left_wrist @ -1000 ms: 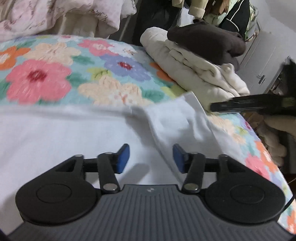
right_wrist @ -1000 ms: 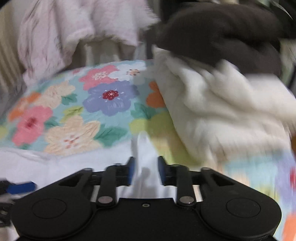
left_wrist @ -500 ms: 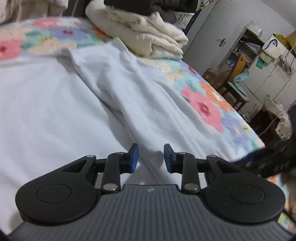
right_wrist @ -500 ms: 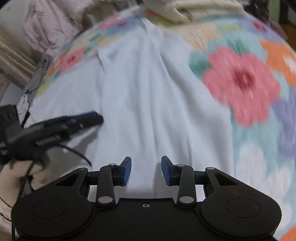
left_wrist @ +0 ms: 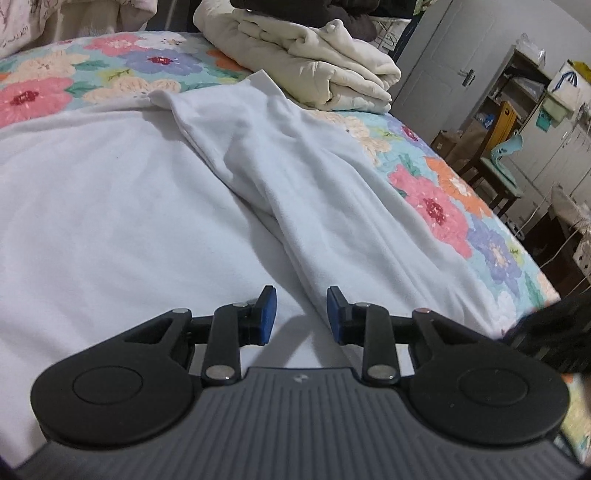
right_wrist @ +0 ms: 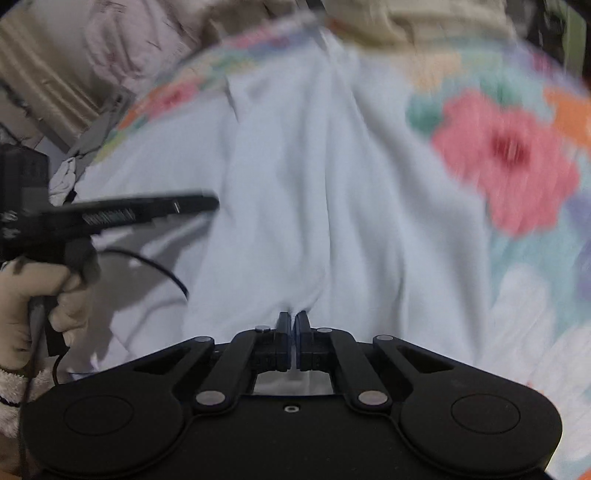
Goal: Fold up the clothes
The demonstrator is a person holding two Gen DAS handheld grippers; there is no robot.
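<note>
A white garment [left_wrist: 314,177] lies spread on the floral bedspread [left_wrist: 436,206], with a long fold running down its middle. My left gripper [left_wrist: 300,314] hovers low over the near end of that fold. Its blue pads stand apart and the cloth lies under the gap, not pinched. In the blurred right wrist view my right gripper [right_wrist: 293,319] is shut on the white garment [right_wrist: 314,184], and the fabric puckers at its tips. The left gripper [right_wrist: 210,202] reaches in from the left, held by a person's hand [right_wrist: 33,306].
A folded cream blanket [left_wrist: 314,66] with a dark garment [left_wrist: 295,7] on top sits at the far end of the bed. The bed's right edge drops to a floor with a chair [left_wrist: 502,162], shelves and a door. A black cable [right_wrist: 162,273] trails from the left gripper.
Both grippers moved away from the folded stack down along the white garment. The left jaws narrowed. The right jaws, apart half a second ago, have closed on the cloth.
</note>
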